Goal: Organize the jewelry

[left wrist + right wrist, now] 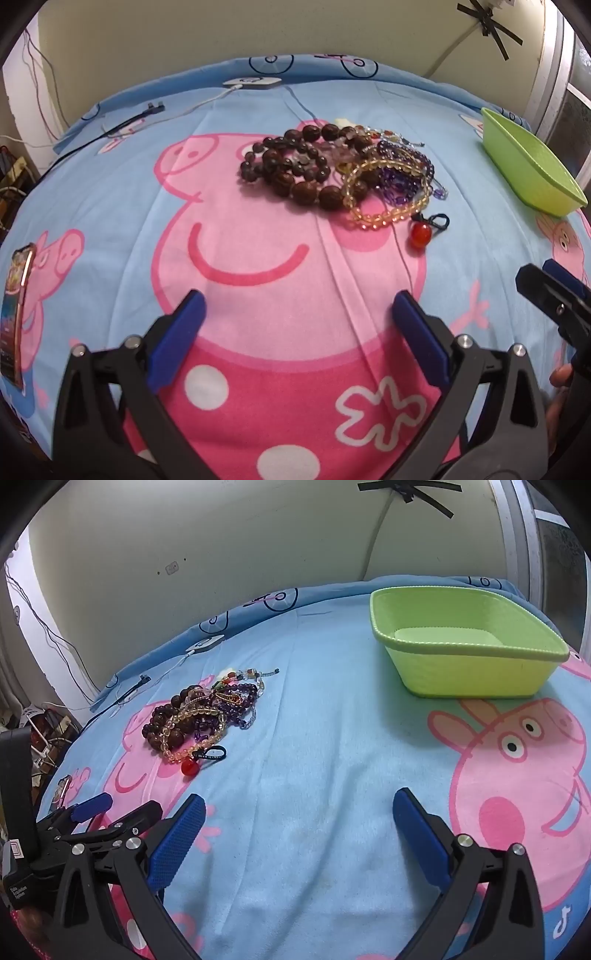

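Several bead bracelets lay tangled in one jewelry pile (343, 173) on the bed's cartoon-pig blanket (110, 192), well beyond the left gripper (297, 328) and slightly to its right. A red bead charm (420, 233) sat at the pile's near edge. From the right gripper (299, 827), the pile lay far and to the left, while the green basket (480, 679) stood far and to the right, apart from the beads. Both grippers hovered low over the blanket, side by side, jaws spread wide and holding nothing.
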`<state>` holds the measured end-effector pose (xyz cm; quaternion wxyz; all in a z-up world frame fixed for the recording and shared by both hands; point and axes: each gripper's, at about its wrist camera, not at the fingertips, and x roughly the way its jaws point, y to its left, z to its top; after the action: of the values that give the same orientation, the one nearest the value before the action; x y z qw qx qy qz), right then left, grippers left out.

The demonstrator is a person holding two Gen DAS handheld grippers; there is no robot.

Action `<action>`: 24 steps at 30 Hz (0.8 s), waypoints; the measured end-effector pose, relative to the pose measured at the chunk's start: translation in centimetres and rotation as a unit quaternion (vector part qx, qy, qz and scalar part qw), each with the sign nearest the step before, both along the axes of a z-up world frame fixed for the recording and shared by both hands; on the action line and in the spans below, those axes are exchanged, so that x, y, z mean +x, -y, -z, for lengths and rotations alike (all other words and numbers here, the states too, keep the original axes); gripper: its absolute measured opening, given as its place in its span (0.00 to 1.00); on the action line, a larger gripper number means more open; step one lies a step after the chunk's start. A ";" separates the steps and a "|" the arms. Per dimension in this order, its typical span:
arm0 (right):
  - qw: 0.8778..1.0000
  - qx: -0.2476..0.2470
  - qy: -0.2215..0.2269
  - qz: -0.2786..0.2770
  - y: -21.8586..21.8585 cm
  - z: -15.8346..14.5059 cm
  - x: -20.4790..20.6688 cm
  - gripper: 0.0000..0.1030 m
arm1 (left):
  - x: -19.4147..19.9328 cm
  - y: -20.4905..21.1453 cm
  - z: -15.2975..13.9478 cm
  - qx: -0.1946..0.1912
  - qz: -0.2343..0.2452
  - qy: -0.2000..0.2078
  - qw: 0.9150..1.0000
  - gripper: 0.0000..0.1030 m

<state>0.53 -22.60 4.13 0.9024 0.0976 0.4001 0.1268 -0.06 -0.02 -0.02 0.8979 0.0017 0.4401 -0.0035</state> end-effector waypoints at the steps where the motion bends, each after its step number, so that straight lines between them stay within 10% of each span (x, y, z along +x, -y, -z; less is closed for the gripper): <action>1: 1.000 -0.002 0.000 0.000 0.1 0.0 0.0 0.82 | -0.1 0.0 0.0 0.000 0.001 0.000 1.000 0.94; 24: 1.000 0.021 0.009 0.001 0.7 0.1 -0.2 0.82 | -0.4 0.0 -0.1 0.000 0.005 -0.005 1.000 0.94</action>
<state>0.33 -23.33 4.04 0.9038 0.1160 0.3890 0.1351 -0.50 -0.05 0.13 0.8955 0.0037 0.4449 -0.0086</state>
